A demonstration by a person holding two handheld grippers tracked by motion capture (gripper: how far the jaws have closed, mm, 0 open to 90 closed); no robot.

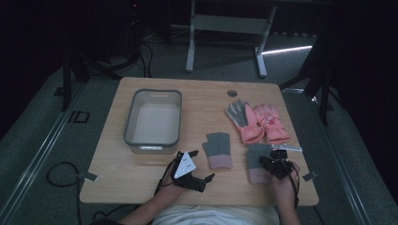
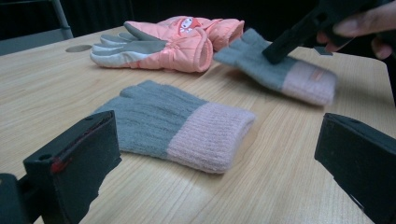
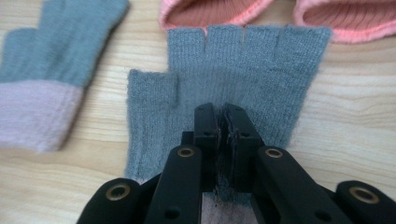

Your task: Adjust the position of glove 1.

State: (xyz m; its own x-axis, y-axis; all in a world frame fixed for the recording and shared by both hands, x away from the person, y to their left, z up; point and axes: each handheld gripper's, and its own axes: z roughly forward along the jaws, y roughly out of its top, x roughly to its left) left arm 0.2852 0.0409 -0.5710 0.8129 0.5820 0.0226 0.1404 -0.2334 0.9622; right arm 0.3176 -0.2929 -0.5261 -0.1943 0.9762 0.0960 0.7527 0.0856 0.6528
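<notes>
The grey knitted fingerless glove with a pink cuff (image 3: 233, 88) is pinched near its cuff by the closed right gripper (image 3: 223, 135) close to the worktop's (image 1: 141, 173) near right corner, fingers toward the far edge. Its twin (image 2: 173, 123) is faced by the spread left gripper (image 1: 195, 179), cuff nearest.

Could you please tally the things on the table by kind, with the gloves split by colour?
Grey knit gloves with pink cuffs: 2
Pink padded gloves: 2
Grey-rimmed tub: 1
Total: 5
</notes>
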